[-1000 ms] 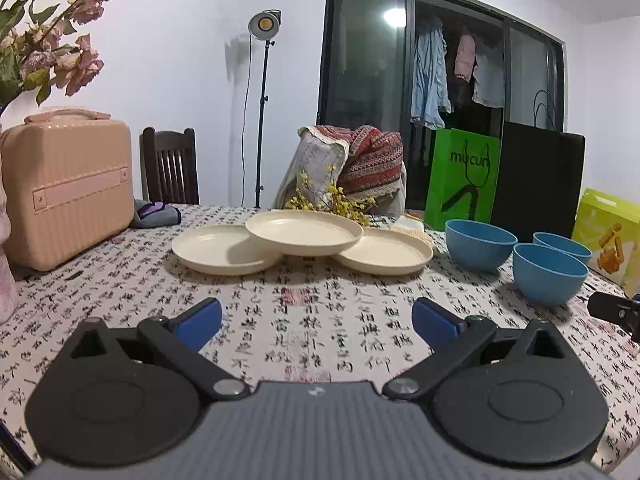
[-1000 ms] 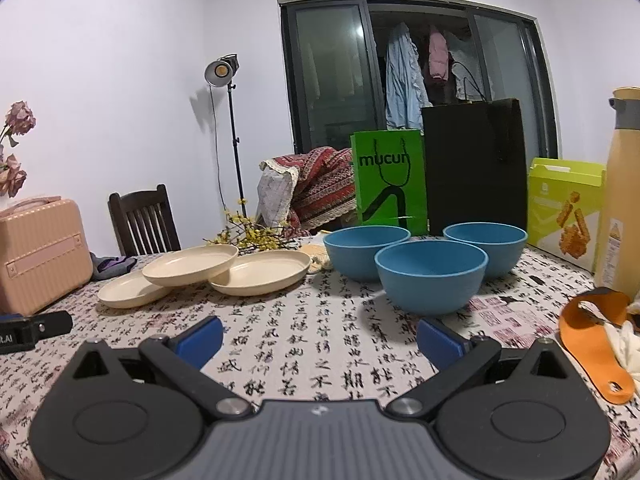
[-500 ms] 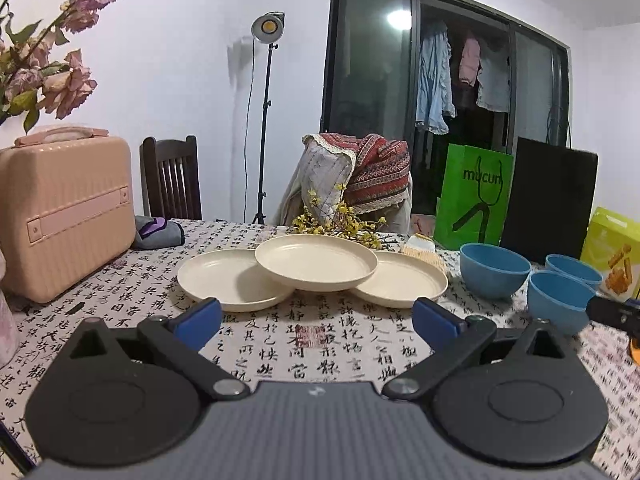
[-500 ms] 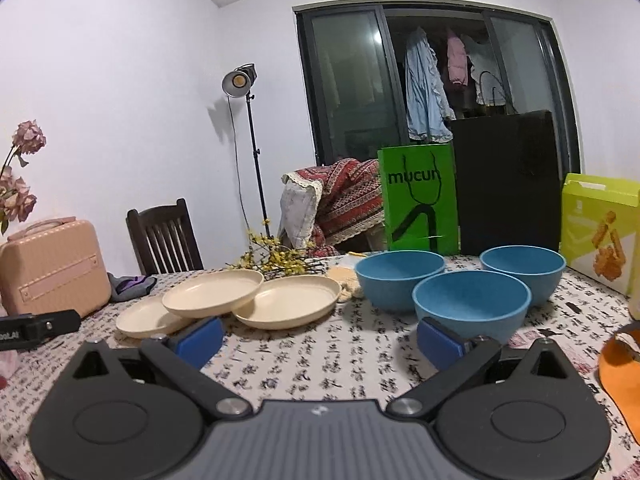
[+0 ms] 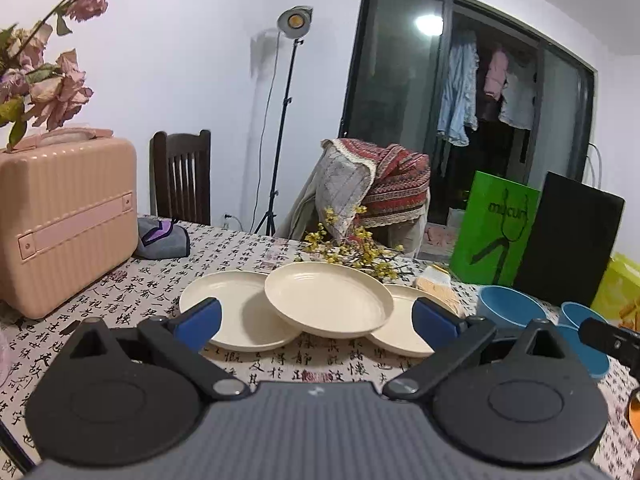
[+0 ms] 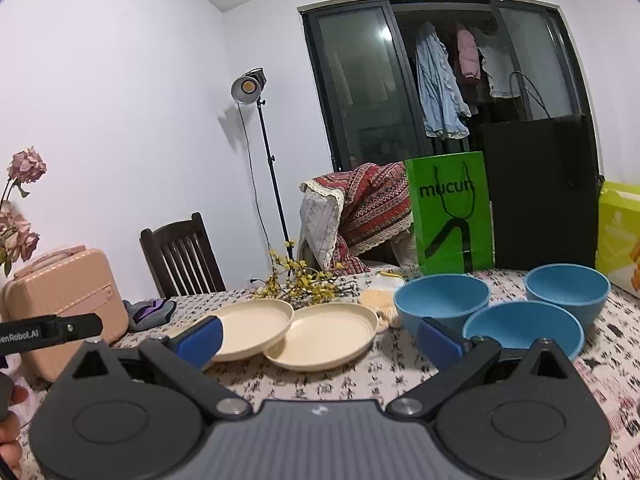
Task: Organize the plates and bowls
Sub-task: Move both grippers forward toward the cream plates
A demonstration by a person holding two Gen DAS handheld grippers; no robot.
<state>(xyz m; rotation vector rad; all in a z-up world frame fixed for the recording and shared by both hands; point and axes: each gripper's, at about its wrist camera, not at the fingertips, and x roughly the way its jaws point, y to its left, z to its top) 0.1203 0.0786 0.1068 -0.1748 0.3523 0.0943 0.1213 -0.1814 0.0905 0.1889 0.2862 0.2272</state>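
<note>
Three shallow cream plastic plates sit in a row on the table: the middle cream plate [image 5: 326,300] rests tilted on the rims of the left cream plate [image 5: 236,312] and the right cream plate [image 5: 404,320], overlapping both. To their right three round blue bowls stand close together in a cluster: the near blue bowl [image 6: 524,332] in front, the left blue bowl [image 6: 442,300] behind it nearest the plates, and the far blue bowl [image 6: 566,290] on the right. All rest on a white tablecloth printed with black calligraphy [image 5: 132,292].

The left gripper [image 5: 316,316] hangs low over the cloth just in front of the plates, its blue-tipped fingers [image 5: 198,318] spread wide with nothing between them. The right gripper [image 6: 318,340] is likewise spread and empty, aimed at the gap between the plates and the bowls; whether its right fingertip touches the near bowl or only overlaps it in the view is hard to tell.

Between plates and bowls lies a small pale woven pad [image 6: 378,300], and behind the plates a spray of yellow flowers [image 5: 356,252]. A pink ribbed hard case [image 5: 66,220] stands at the table's left, with dried pink roses [image 5: 44,76] above it. A green paper bag [image 6: 450,220] and a black bag [image 6: 542,196] stand behind the bowls.
</note>
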